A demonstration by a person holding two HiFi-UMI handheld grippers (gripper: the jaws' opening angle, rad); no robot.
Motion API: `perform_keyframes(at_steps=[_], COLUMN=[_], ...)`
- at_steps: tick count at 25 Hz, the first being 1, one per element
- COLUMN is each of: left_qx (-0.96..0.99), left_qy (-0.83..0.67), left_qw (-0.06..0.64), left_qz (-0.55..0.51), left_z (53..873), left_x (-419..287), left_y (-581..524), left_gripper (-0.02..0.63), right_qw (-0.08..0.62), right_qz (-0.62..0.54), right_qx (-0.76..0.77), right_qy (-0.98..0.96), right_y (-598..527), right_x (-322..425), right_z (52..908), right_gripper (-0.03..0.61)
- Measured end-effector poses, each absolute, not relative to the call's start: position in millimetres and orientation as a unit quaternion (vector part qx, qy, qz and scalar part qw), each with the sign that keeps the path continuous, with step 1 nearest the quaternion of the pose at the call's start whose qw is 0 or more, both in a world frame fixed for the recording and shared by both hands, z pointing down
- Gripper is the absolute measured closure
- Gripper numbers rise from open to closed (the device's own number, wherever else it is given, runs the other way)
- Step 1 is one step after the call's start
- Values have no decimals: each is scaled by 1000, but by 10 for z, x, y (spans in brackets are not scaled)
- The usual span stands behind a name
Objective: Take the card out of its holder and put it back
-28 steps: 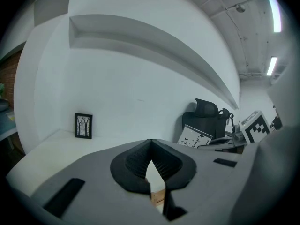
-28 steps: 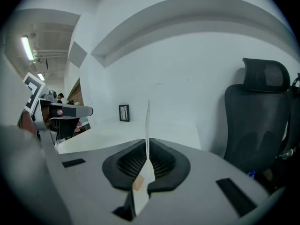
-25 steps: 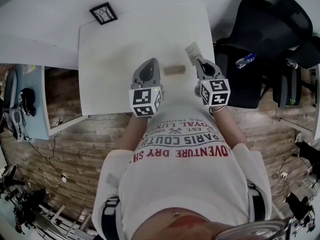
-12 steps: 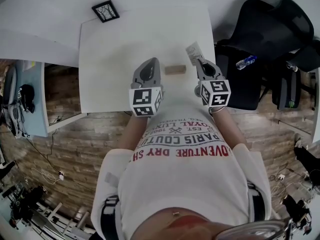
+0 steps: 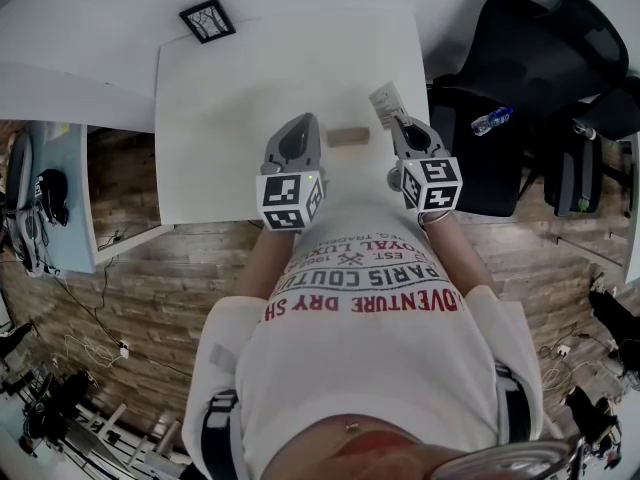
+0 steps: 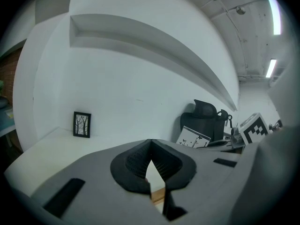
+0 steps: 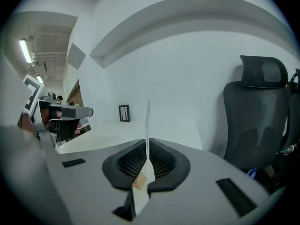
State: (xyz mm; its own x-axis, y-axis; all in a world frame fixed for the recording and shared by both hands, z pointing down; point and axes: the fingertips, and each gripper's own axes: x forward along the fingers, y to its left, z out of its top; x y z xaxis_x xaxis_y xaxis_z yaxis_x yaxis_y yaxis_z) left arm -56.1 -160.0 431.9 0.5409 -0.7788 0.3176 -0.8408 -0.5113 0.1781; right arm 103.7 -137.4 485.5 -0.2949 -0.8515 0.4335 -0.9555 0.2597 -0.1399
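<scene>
A small wooden card holder [image 5: 347, 137] lies on the white table [image 5: 240, 88] between my two grippers. My right gripper [image 5: 401, 121] is shut on a white printed card [image 5: 384, 103], held up off the table to the right of the holder. In the right gripper view the card [image 7: 148, 125] stands edge-on between the pads, and the holder [image 7: 139, 182] shows below through the gap. My left gripper [image 5: 303, 121] hovers just left of the holder; its tips [image 6: 150, 143] meet with nothing between them. From there I see the card [image 6: 193, 138] off to the right.
A small black picture frame [image 5: 208, 23] stands at the table's far left corner. A black office chair [image 5: 530, 58] with a plastic bottle [image 5: 492, 121] on its seat is right of the table. The table's right edge lies close to my right gripper.
</scene>
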Motion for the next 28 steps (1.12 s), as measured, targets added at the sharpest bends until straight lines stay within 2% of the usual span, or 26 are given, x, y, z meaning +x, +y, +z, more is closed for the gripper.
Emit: perform_keyframes(at_steps=[17, 24, 28], left_qx=[852, 841, 832], left_qy=[-481, -495, -506], left_qw=[181, 194, 203], left_qz=[100, 102, 106], left_z=[4474, 4558, 4630], left_x=[-643, -680, -730], left_y=[-1502, -1475, -1429], left_gripper=[589, 589, 589], right_qw=[171, 202, 221], right_qz=[124, 45, 44], right_qx=[435, 263, 155], right_qy=[-875, -942, -962], right_y=[-1683, -1662, -1557], right_x=[849, 542, 385], right_z=[4705, 4645, 4706], right_gripper=[543, 543, 543])
